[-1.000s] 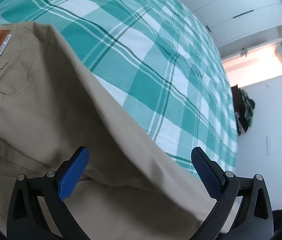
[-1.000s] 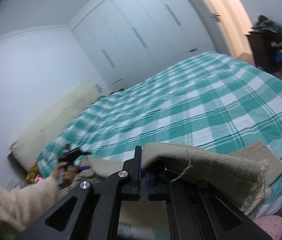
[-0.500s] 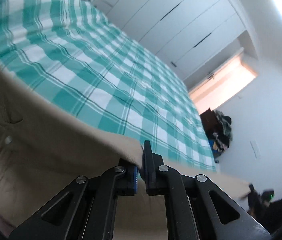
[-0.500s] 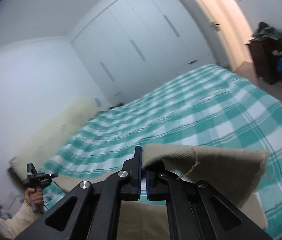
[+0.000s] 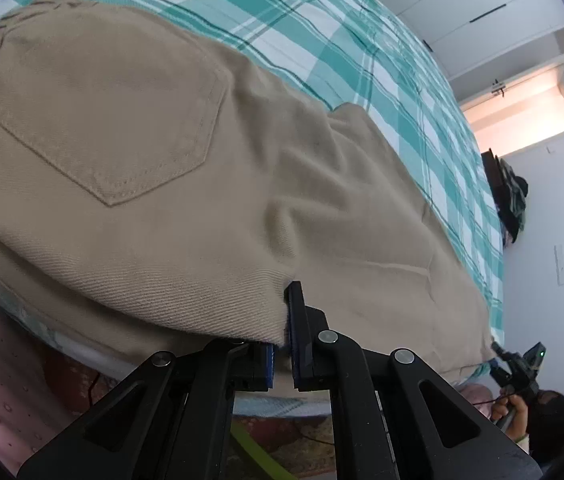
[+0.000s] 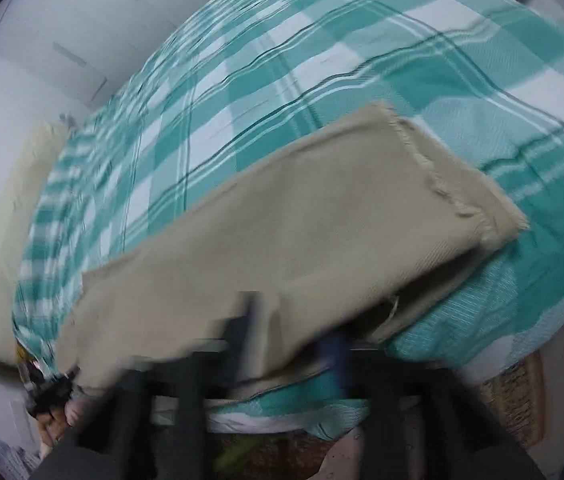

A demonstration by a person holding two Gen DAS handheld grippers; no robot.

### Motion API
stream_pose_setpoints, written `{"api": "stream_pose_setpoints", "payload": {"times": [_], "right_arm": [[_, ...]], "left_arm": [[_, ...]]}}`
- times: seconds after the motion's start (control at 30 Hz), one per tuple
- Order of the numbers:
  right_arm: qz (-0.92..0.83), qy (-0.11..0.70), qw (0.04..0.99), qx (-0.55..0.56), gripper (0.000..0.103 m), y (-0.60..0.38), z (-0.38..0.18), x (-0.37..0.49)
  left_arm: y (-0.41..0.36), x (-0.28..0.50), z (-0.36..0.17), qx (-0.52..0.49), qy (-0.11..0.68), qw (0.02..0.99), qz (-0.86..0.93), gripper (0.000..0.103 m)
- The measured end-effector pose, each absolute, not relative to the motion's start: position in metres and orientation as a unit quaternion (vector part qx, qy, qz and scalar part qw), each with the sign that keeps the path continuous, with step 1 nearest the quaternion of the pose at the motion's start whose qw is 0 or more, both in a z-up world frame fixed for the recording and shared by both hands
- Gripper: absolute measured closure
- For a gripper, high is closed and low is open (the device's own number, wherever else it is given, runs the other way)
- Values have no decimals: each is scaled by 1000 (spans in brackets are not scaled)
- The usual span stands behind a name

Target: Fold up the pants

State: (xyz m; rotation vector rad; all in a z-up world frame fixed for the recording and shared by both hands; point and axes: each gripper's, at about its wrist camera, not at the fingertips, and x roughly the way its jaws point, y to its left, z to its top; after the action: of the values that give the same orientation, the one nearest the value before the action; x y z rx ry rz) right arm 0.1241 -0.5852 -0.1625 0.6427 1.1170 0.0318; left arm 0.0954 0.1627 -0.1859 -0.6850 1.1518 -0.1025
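The left claw (image 5: 280, 344) is closed on the edge of the beige pants (image 5: 162, 168). The pants lie on the checked bed (image 6: 361, 60). The right claw (image 6: 293, 344) is blurred, its fingers apart around the cloth.

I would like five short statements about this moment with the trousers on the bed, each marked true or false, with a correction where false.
1. The left gripper is shut on the edge of the pants. True.
2. A back pocket of the pants faces up. True.
3. The bed cover is plain red. False: it is a green and white check.
4. The pants hang in the air, clear of the bed. False: they lie spread on the bed cover, one leg folded over the other, hems nearly together.
5. The right gripper is sharp and clearly shut. False: it is blurred, and its fingers seem apart.
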Motion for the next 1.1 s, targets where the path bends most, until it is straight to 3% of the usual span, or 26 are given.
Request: {"api": "stream_pose_setpoints", "payload": {"times": [0.17, 0.23, 0.27, 0.47, 0.67, 0.8, 0.83, 0.87, 0.9, 0.93, 0.97, 1.1], "right_arm": [[2, 465, 791, 398, 49, -613, -166, 111], [-9, 461, 788, 409, 74, -619, -166, 112], [-24, 464, 791, 398, 99, -621, -165, 114], [-82, 497, 813, 290, 100, -622, -143, 120], [-112, 509, 809, 273, 100, -623, -153, 114], [-120, 512, 810, 260, 98, -621, -155, 116], [-122, 511, 811, 256, 92, -619, -153, 115], [-130, 511, 813, 247, 83, -617, -149, 112], [-132, 510, 816, 241, 66, -614, -146, 109], [-126, 501, 822, 239, 58, -611, -142, 102], [-134, 492, 828, 234, 47, -607, -138, 97], [-232, 390, 872, 183, 45, -600, -98, 62]], "left_arm": [[155, 97, -192, -306, 533, 788, -43, 99], [155, 98, -191, -307, 531, 788, -45, 99], [152, 99, -191, -305, 531, 790, -45, 99], [134, 92, -186, -262, 542, 796, -63, 99], [130, 91, -192, -245, 552, 795, -58, 99], [126, 89, -189, -216, 560, 798, -48, 90], [124, 86, -184, -202, 566, 798, -42, 80], [123, 82, -178, -183, 573, 798, -35, 58], [121, 78, -173, -170, 574, 801, -30, 45], [120, 70, -164, -153, 568, 809, -24, 31], [120, 61, -155, -137, 558, 818, -19, 30], [116, 49, -124, -108, 533, 839, -23, 29]]}}
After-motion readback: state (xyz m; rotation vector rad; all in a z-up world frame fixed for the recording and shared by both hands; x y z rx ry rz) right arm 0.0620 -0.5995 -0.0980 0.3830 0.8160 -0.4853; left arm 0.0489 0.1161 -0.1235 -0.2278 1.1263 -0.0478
